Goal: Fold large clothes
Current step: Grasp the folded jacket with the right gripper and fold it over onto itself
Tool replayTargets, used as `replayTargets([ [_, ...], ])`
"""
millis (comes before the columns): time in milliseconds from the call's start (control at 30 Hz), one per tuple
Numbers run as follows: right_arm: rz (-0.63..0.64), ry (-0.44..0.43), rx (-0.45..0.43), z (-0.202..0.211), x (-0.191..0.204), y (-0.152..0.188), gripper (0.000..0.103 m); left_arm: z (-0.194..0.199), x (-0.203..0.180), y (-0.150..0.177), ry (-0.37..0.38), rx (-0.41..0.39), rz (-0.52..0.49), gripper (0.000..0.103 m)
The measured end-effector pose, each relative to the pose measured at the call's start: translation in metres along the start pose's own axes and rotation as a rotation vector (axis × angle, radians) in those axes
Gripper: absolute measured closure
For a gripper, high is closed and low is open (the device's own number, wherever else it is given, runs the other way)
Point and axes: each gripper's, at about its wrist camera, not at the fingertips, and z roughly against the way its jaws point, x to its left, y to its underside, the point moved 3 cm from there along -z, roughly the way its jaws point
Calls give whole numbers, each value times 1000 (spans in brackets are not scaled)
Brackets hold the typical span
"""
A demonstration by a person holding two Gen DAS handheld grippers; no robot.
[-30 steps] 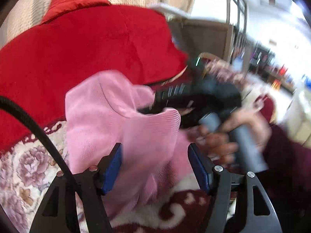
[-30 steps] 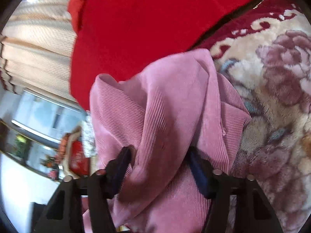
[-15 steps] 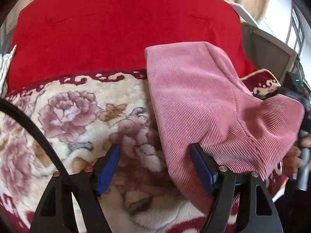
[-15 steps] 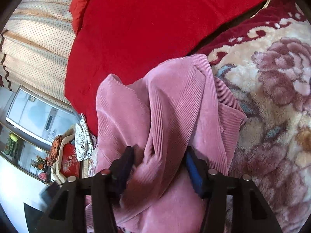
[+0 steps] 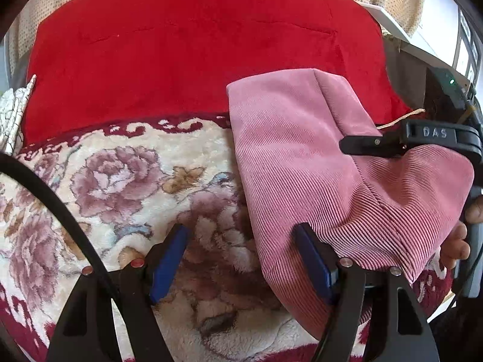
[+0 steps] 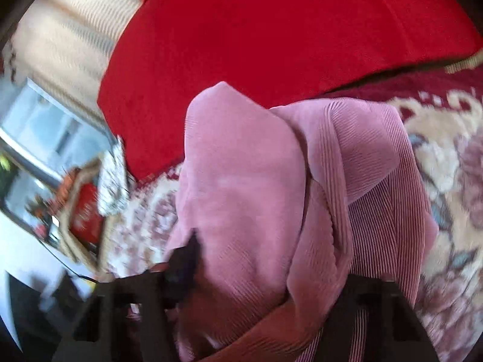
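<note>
While blurred, pink garment [image 6: 259, 199] seemingly drapes over right claw [image 6: 265, 274].

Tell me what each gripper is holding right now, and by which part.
The left gripper is open and holds nothing. The right gripper has the pink corduroy garment bunched around its fingers at a folded edge; whether it is clamped cannot be told.

Both wrist views close above pink garment [image 5: 302, 157], right blurred.

Pink corduroy garment [image 5: 302, 157] | bunched into a thick folded bundle, ribs visible | lies on floral rug [image 5: 126, 175] against red cushion [image 5: 187, 48] | possibly partly lifted, view blurred
</note>
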Motion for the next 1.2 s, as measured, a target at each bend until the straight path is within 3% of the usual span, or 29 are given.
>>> replayTargets([
  [100,97,63,-74,22,17,0,73,7,-10,-5,4,-24,-15,30],
  [267,157,149,-197,68,19,0,76,29,-40,-20,15,-104,-62,28],
  [367,85,215,-195,69,-15,3,77,32,-40,-24,-2,-122,-37,25],
  [433,27,260,-165,58,-50,11,78,27,-33,-25,-73,-122,-23,25],
  [500,-38,246,-163,49,-78,19,78,15,-27,-22,-115,-90,-19,25],
  [567,-62,197,-163,55,-84,17,77,0,-23,-18,-109,-44,-8,25],
  [667,-47,168,-186,59,-72,19,70,-12,-28,-13,-134,-16,-32,26],
  [733,-56,198,-187,64,-67,21,59,-10,-26,-14,-129,-23,-20,26],
  [767,-81,205,-179,70,-68,22,37,-9,-24,-14,-133,-28,-19,26],
  [800,-110,200,-180,82,-76,24,29,-8,-23,-14,-141,-33,-21,26],
  [867,-137,181,-234,97,-72,25,29,-7,-23,-13,-149,-36,-29,26],
  [967,-63,192,-321,131,-56,31,29,-7,-21,-13,-148,-36,-26,26],
  [1067,70,200,-364,156,-24,43,33,-3,-22,-16,-150,-54,-27,25],
  [1167,162,198,-367,161,1,52,61,11,-20,-24,-148,-111,-14,25],
  [1200,175,192,-346,157,5,54,64,18,-19,-27,-140,-136,-2,25],
])
